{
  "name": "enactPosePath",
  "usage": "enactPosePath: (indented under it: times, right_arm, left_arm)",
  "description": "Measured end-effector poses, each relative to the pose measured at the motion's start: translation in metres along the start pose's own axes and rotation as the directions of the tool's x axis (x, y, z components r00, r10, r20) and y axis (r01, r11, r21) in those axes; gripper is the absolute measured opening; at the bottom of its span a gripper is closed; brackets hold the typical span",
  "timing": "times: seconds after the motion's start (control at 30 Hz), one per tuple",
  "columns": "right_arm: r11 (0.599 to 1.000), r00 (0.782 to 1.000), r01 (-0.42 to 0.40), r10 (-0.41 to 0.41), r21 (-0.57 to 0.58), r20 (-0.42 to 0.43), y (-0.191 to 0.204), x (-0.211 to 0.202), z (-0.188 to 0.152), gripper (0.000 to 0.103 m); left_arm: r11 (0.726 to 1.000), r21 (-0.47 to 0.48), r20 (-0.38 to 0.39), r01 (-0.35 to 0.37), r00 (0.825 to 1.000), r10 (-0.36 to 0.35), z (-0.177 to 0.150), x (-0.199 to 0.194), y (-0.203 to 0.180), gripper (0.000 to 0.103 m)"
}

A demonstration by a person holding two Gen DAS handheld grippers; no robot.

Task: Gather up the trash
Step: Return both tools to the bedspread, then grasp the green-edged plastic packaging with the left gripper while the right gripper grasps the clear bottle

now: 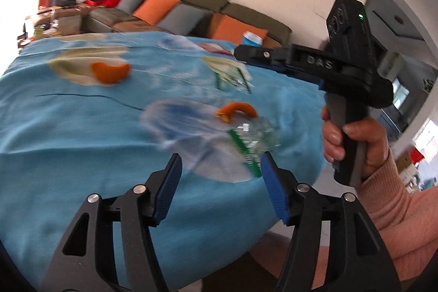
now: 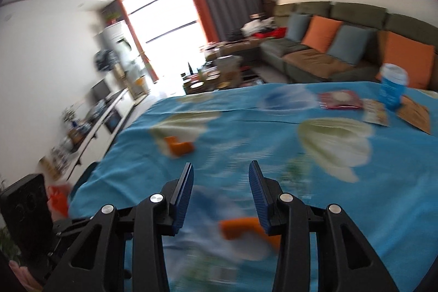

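We see the left gripper (image 1: pixel 220 168) at bottom centre, jaws apart, nothing between them, angled down over the blue tablecloth (image 1: pixel 68 141). Just above it lies a crumpled clear wrapper (image 1: pixel 251 136) with an orange peel (image 1: pixel 236 111) touching it. At frame right a hand (image 1: pixel 353 138) grips the right gripper (image 2: pixel 221 182) by its handle; its jaws stand apart, empty, another peel (image 2: pixel 241 229) blurred below them. A second peel (image 1: pixel 111 71) sits upper left.

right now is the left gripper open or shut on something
Open. In the left wrist view the left gripper has its blue pads apart with only the blue cloth and a crumpled clear wrapper beyond them, nothing pinched.
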State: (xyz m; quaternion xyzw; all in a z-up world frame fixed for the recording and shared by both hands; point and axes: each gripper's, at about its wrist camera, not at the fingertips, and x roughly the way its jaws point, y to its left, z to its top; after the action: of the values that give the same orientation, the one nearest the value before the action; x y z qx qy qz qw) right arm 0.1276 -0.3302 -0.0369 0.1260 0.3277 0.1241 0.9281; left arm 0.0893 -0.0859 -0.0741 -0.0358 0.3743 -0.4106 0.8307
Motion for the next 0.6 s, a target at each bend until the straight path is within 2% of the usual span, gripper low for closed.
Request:
enactPosePath:
  times: [0.13, 0.3, 0.47, 0.53, 0.6]
  right_arm:
    - [0.998, 0.999, 0.041, -0.041, 0.044, 0.0, -0.031, 0.0, -0.002, 0.04]
    - [0.996, 0.998, 0.062, -0.061, 0.071, -0.018, -0.052, 0.008, -0.005, 0.04]
    - [0.995, 0.996, 0.069, -0.064, 0.079, -0.056, -0.062, 0.018, -0.007, 0.045]
    - [0.995, 0.996, 0.068, -0.063, 0.073, -0.067, -0.064, 0.023, -0.007, 0.045]
    - [0.995, 0.995, 0.072, -0.066, 0.072, -0.078, -0.067, 0.028, -0.007, 0.045]
  left_arm:
    - [0.999, 0.001, -0.04, 0.04, 0.998, -0.04, 0.004, 0.024, -0.013, 0.062]
    - [0.999, -0.007, -0.091, 0.042, 0.995, -0.042, 0.007, 0.048, -0.019, 0.061]
    - [0.998, -0.027, -0.116, 0.059, 0.991, -0.062, 0.009, 0.06, -0.018, 0.053]
    - [0.997, -0.037, -0.126, 0.061, 0.99, -0.065, 0.009, 0.061, -0.017, 0.048]
    - [0.997, -0.047, -0.132, 0.066, 0.989, -0.072, 0.008, 0.063, -0.015, 0.039]
